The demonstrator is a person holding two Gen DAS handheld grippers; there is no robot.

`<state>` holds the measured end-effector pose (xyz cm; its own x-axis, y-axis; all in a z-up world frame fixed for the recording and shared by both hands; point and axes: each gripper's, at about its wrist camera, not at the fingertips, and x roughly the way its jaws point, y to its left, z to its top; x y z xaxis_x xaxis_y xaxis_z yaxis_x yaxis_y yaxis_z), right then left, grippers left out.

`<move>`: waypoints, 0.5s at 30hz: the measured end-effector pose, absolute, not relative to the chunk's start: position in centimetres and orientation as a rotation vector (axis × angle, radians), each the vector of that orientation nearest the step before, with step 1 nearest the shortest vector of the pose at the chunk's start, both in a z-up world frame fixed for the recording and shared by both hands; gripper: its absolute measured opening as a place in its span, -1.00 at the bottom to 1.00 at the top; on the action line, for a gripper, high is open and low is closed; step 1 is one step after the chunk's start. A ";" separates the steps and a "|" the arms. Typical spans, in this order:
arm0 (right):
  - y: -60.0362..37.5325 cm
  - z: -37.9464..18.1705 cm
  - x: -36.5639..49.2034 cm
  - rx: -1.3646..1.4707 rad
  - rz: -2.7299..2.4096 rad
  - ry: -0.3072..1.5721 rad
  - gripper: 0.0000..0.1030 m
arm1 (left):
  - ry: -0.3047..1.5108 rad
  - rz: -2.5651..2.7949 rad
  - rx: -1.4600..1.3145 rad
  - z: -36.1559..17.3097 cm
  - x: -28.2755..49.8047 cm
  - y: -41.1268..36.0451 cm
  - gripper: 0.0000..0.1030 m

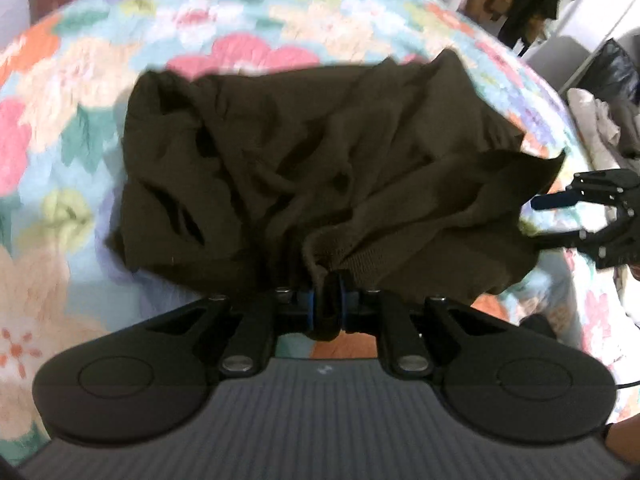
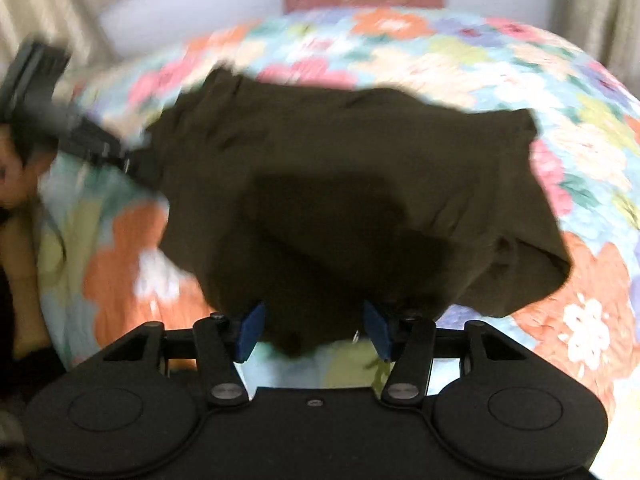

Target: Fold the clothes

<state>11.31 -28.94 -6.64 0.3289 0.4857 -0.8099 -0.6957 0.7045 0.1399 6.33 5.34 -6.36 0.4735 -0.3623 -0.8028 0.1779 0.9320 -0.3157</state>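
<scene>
Dark brown garment (image 1: 320, 168) crumpled on flowered bedspread (image 1: 248, 12), ribbed hem bunched up and clamped tight between blue pads of left gripper (image 1: 328, 304) at near edge. In right wrist view, near fold of cloth hanging between pads of right gripper (image 2: 316, 330), jaws apart, pads (image 2: 252, 330) clear of fabric. Both grippers angled steeply down; right one also at garment's right edge in left wrist view.

The left gripper (image 1: 329, 304) is being held pinched nearly closed, angled downward. The right gripper (image 2: 316, 326) is being held downward with its jaws spread apart.
</scene>
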 end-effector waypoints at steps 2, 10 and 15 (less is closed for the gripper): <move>-30.0 -5.5 11.8 -0.165 0.744 0.907 0.17 | 1.009 -0.328 -0.187 -5.9 6.2 5.3 -0.73; -30.6 -5.6 13.3 -0.301 0.615 0.825 0.23 | 1.047 -0.322 -0.244 -7.4 6.4 6.0 -0.73; -31.5 -7.6 14.5 -0.166 0.571 0.859 0.22 | 1.054 -0.322 -0.239 -7.4 6.2 5.9 -0.73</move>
